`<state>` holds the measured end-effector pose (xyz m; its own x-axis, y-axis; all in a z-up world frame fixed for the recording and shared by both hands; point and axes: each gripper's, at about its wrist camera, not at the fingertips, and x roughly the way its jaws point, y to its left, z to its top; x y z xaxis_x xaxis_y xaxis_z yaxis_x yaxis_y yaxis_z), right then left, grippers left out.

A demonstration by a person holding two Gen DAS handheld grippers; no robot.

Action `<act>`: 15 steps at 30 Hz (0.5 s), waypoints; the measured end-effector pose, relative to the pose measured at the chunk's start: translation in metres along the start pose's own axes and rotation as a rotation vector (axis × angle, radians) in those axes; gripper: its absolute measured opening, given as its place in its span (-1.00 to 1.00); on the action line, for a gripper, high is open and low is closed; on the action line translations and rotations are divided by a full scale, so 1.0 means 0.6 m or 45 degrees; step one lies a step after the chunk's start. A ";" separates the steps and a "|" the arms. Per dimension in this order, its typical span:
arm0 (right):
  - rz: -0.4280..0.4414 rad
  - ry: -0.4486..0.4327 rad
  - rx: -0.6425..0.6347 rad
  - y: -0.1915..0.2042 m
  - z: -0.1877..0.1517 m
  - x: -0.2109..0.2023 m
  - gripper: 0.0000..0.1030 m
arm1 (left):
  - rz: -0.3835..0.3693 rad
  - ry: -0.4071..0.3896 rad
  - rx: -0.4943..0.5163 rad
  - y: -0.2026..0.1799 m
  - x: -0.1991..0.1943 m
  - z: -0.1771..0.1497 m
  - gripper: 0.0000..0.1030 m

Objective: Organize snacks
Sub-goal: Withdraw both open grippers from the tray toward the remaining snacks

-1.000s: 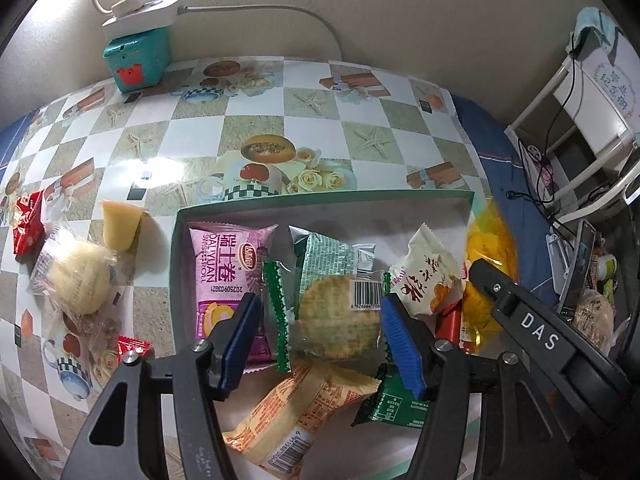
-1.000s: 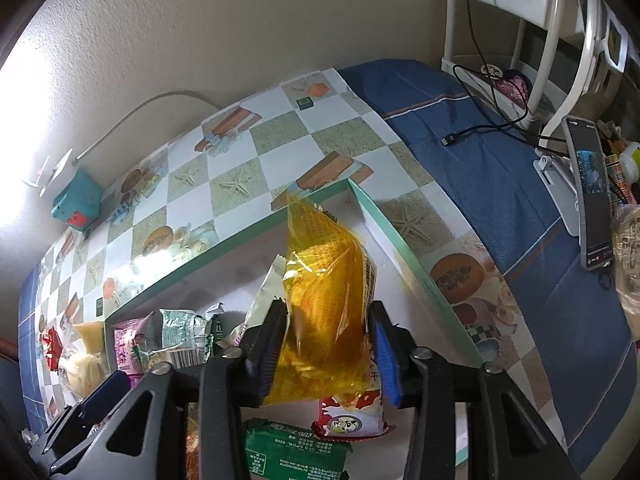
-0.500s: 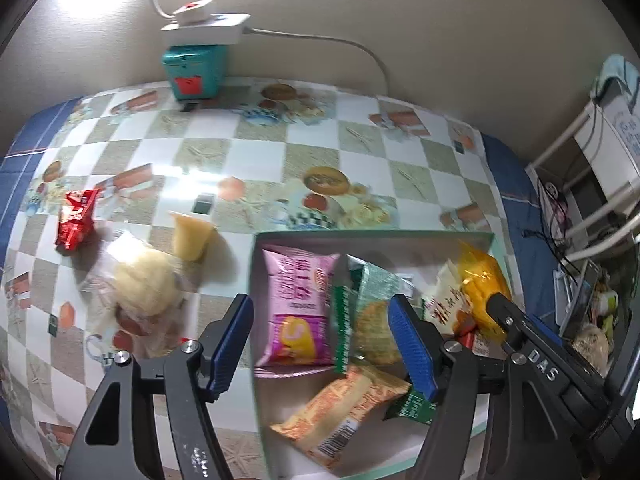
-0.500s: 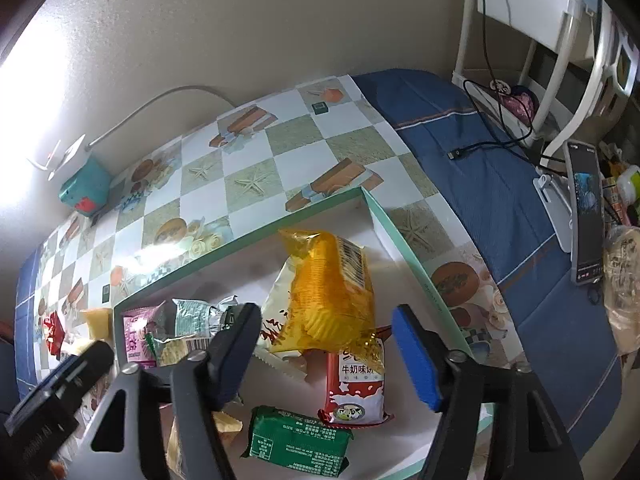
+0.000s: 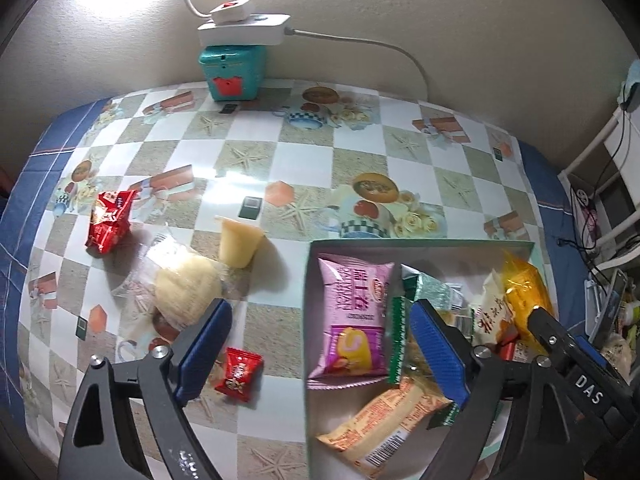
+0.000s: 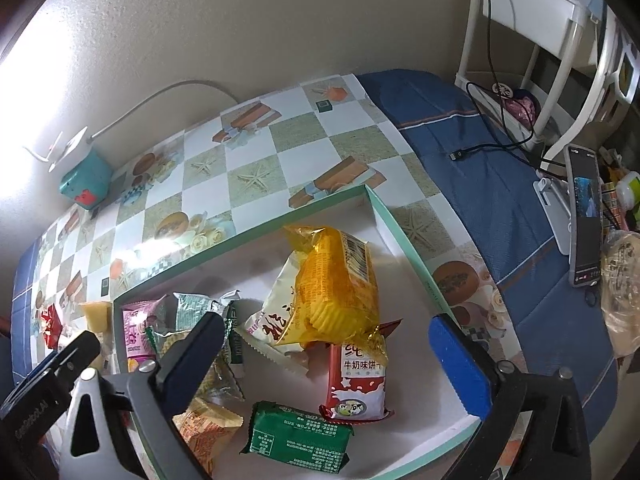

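Observation:
A green-rimmed white box holds several snack packets: a pink one, a yellow bag, a red-and-white biscuit pack, a green bar and an orange pack. On the table left of the box lie a small red candy, a wrapped bun, a yellow jelly cup and a red packet. My left gripper is open and empty above the box's left edge. My right gripper is open and empty above the box.
A teal box with a white power strip stands at the wall. A phone on a stand, cables and a white rack are to the right, past the blue cloth.
My right gripper opened and let the yellow bag drop into the box, then pulled back. My left gripper rose and shifted left, bringing the loose snacks on the table into view.

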<state>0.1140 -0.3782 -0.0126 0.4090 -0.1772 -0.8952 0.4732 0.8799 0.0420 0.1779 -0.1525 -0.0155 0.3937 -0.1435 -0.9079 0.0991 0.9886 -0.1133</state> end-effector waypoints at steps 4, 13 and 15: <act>0.003 -0.019 -0.008 0.003 -0.001 -0.006 1.00 | 0.027 0.002 -0.010 0.006 0.003 0.001 0.83; 0.017 -0.098 -0.007 0.020 -0.003 -0.033 1.00 | 0.031 -0.012 -0.006 0.010 -0.006 0.003 0.83; 0.028 -0.112 0.001 0.025 -0.004 -0.041 1.00 | 0.029 -0.019 -0.003 0.012 -0.013 0.004 0.84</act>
<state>0.1088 -0.3597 0.0092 0.4862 -0.1962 -0.8515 0.4639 0.8838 0.0613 0.1780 -0.1445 -0.0083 0.4096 -0.1213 -0.9042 0.0876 0.9918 -0.0934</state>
